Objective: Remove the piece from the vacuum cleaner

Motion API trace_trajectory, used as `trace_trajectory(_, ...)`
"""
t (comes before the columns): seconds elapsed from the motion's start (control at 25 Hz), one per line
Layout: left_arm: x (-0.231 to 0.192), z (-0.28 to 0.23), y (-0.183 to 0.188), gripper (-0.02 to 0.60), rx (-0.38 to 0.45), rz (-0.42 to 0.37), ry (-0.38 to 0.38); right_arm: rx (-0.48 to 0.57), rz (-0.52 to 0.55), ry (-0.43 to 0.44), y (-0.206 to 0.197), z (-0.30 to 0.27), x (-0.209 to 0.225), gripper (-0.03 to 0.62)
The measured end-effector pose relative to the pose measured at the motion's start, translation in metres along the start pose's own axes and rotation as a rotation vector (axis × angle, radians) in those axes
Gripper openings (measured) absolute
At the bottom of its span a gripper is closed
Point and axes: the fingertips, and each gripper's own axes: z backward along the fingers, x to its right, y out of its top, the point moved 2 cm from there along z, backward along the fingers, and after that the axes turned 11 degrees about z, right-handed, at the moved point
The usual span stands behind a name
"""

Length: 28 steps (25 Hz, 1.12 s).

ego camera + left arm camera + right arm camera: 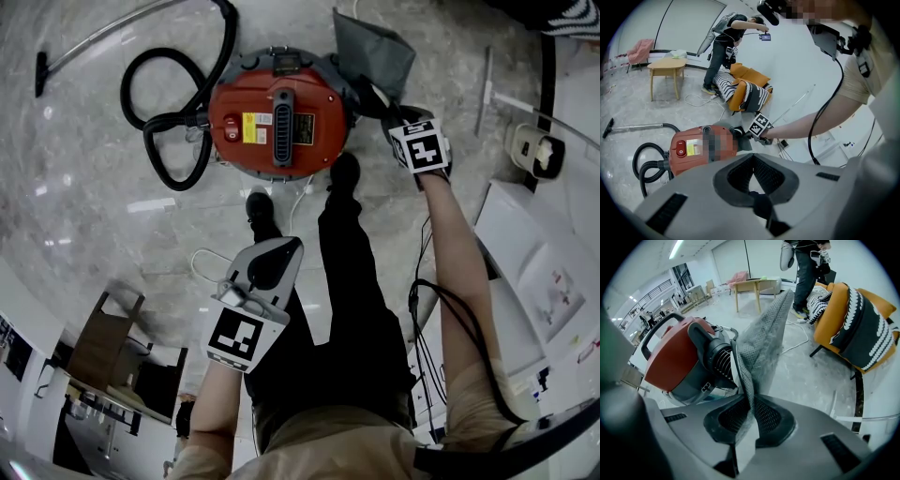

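From the head view, the red vacuum cleaner (277, 127) sits on the marble floor (94, 206), the grey filter bag (373, 52) just beside it, where the right gripper (394, 111) reaches. The left gripper view shows the left gripper (752, 157) pressed closed on nothing, apart from the machine. The right gripper view shows its jaws pinched on the bag's mesh, just beside the cleaner.

Left gripper (753, 157) closed, empty; right gripper (753, 398) extended, clamping grey bag (764, 333).
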Motion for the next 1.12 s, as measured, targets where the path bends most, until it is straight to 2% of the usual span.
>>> trace_trajectory(0.36,-0.004,-0.01,0.014,0.003,0.016,-0.046,0.026,-0.005,0.015,-0.022,-0.001,-0.001,0.01,0.035)
trace_trajectory(0.48,-0.001,-0.014,0.016,0.003,0.014,-0.044,0.019,-0.045,0.024,-0.063,-0.007,0.002,0.022,0.035)
trace_trajectory(0.64,0.005,-0.021,0.015,0.003,-0.01,-0.053,0.007,-0.089,-0.03,-0.076,-0.036,0.011,0.039,0.029)
trace_trajectory(0.76,0.008,-0.027,0.019,0.003,-0.015,-0.065,-0.009,-0.077,-0.059,-0.089,-0.053,0.021,0.048,0.029)
trace_trajectory(0.96,0.006,-0.027,0.032,0.003,0.009,-0.044,0.01,-0.019,-0.205,-0.084,-0.06,0.029,0.059,0.029)
trace_trajectory(1.12,0.01,-0.026,0.035,0.003,-0.023,-0.086,0.014,-0.016,-0.281,-0.076,-0.073,0.044,0.073,0.029)
